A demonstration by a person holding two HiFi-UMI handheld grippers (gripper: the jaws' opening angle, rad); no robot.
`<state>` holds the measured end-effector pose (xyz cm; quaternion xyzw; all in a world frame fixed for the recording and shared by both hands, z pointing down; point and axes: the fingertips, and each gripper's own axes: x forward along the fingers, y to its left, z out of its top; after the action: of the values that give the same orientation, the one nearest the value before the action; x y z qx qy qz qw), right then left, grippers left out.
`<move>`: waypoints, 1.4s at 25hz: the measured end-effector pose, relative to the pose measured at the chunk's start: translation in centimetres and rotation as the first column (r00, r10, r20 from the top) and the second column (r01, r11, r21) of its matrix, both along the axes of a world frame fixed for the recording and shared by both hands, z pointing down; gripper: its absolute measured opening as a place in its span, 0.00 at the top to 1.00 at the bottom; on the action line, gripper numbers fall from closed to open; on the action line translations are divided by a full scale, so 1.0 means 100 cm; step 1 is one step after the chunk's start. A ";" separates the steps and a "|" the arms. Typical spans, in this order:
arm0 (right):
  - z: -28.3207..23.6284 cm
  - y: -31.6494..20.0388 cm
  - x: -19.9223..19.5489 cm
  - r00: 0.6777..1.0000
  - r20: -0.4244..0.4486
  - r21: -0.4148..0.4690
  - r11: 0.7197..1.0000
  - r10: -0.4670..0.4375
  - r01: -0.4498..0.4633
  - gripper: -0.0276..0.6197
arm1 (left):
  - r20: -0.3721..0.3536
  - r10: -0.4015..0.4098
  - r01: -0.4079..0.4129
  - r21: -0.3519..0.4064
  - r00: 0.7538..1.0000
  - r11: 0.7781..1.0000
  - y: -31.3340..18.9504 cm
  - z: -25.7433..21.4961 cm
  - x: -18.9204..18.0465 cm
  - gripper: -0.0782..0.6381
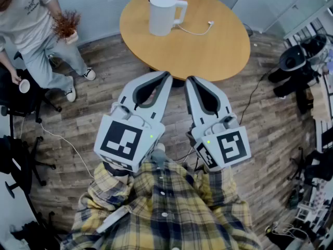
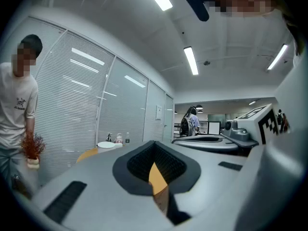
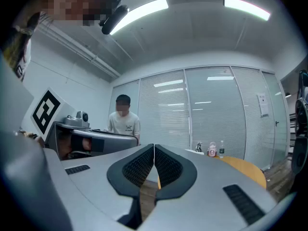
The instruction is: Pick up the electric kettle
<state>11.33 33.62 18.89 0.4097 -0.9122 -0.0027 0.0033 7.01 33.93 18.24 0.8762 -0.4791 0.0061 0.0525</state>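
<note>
Head view: the white kettle [image 1: 165,14] stands at the upper centre of the frame on a round wooden table [image 1: 213,51], its handle turned to the right and a loose cable [image 1: 197,31] lying beside it. Well short of it, over bare floor at mid-frame, the left gripper [image 1: 167,75] and right gripper [image 1: 189,79] are held side by side, both closed and empty, while a bystander [image 1: 36,30] holding a dried sprig stands at the upper left. Left gripper view: the jaws meet at their tips with nothing between them, and what looks like the kettle's top [image 2: 106,145] peeks over the left jaw, far off at mid-left. Right gripper view: the jaws are pressed together on nothing, the table edge [image 3: 248,170] shows at lower right with small bottles [image 3: 212,149] on it, and the kettle cannot be made out plainly. The pick-up appears to be at its very start, the approach not yet made. The next move would call for carrying a gripper forward to the table, spreading its jaws and lining them up with the handle before closing.
</note>
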 end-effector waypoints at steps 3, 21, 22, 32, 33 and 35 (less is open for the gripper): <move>0.000 0.004 0.004 1.000 0.002 0.001 1.000 -0.002 0.002 0.91 | 0.001 0.002 -0.002 0.002 1.000 1.000 0.004 0.001 0.006 0.89; 0.004 -0.011 0.026 0.999 0.005 0.001 0.999 -0.034 0.034 0.90 | 0.013 -0.052 0.052 -0.005 0.999 0.999 -0.011 0.006 0.019 0.89; 0.006 -0.014 0.026 0.999 0.005 -0.001 0.999 -0.036 0.036 0.90 | 0.014 -0.055 0.055 -0.007 0.998 0.998 -0.014 0.008 0.018 0.89; 0.018 -0.063 -0.002 1.000 -0.001 -0.024 1.000 -0.016 0.016 0.90 | -0.017 -0.054 0.054 -0.019 0.998 0.998 -0.064 0.019 -0.014 0.89; 0.019 -0.071 -0.007 1.000 -0.005 -0.024 1.000 -0.011 0.011 0.90 | -0.016 -0.049 0.049 -0.017 0.999 0.999 -0.074 0.019 -0.020 0.89; 0.021 -0.088 -0.017 1.000 -0.016 -0.027 1.000 -0.002 0.002 0.90 | -0.006 -0.035 0.035 -0.012 0.999 0.999 -0.093 0.020 -0.029 0.89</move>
<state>9.62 24.81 21.02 0.4086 -0.9126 0.0064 0.0162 4.08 24.59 20.28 0.8673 -0.4942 0.0055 0.0593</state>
